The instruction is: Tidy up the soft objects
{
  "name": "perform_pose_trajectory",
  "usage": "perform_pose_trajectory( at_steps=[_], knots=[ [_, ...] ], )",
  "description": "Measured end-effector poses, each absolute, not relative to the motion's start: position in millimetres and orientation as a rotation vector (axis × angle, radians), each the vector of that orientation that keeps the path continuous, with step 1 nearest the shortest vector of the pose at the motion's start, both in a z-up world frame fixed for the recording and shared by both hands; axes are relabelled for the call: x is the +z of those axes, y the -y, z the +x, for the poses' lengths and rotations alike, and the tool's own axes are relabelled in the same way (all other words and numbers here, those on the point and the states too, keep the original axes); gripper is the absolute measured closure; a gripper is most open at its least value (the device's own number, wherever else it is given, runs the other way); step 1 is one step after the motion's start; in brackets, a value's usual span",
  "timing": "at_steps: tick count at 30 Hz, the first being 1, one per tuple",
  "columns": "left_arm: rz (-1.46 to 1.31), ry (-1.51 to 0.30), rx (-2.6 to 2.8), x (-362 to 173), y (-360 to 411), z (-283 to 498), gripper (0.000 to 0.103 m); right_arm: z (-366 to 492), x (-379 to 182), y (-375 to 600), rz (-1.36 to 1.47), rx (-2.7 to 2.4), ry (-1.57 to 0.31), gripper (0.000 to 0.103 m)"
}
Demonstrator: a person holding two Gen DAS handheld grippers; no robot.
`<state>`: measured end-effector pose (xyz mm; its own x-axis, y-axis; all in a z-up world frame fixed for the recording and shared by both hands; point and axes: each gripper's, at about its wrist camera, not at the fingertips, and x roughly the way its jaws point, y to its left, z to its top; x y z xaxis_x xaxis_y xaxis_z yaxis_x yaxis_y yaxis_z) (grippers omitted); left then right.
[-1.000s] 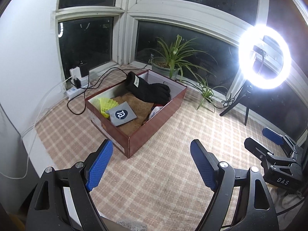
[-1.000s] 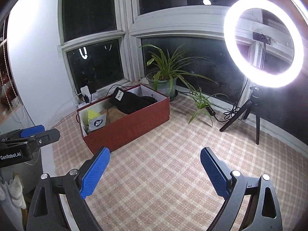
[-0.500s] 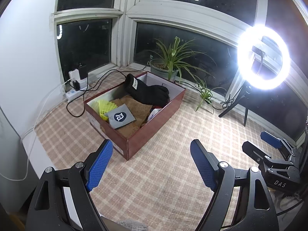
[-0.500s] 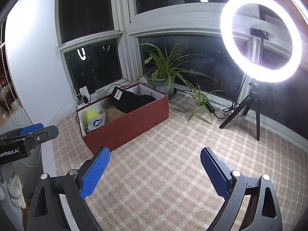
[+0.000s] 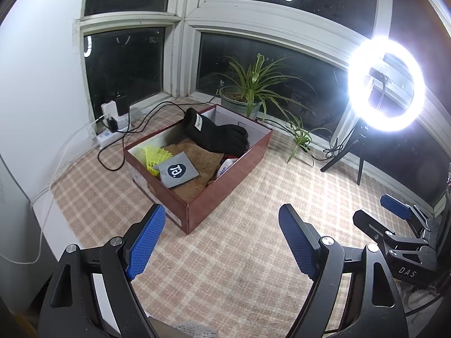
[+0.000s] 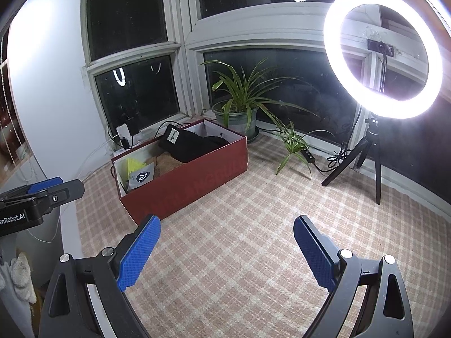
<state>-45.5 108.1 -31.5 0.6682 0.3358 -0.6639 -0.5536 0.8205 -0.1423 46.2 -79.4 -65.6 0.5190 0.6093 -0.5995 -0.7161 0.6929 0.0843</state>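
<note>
Hovering above the beige plaid cloth (image 5: pixel 239 253) short of the dark red cardboard shoebox (image 5: pixel 225 186), the left gripper (image 5: pixel 222 242) had its blue-padded jaws spread wide and held nothing, its left pad just in front of the shoebox's near corner. The right gripper (image 6: pixel 227 250) hung to the right of the shoebox, level with its near end, jaws likewise wide apart and empty, pointing over bare cloth. Inside the shoebox lay the soft things: a black knit glove (image 5: pixel 217 135) draped over the far end with its cuff on the back rim, a brown woven cloth (image 5: pixel 194 169) covering the floor of the box, a grey square pouch with a dark round logo (image 5: pixel 179 170) on top of that cloth, and a yellow mesh piece (image 5: pixel 153 156) at the box's left end. A potted green plant (image 6: pixel 239 104) stood just behind the shoebox, and a lit ring light on a black tripod (image 6: pixel 383 53) stood well to its right. Between the shoebox and the tripod the cloth lay open.
</note>
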Motion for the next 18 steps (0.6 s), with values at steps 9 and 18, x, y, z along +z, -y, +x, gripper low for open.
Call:
perform_pose_trajectory(
  at_steps=[9,18],
  knots=[
    [-0.349,-0.669,0.516,-32.0,-108.0,-46.8,0.021,46.2,-67.5,79.1,-0.182,0.796,-0.651,0.01],
    [-0.348,-0.671,0.514,-33.5,-109.1,-47.9,0.02,47.4,-71.4,80.0,-0.183,0.794,-0.66,0.01]
  ],
)
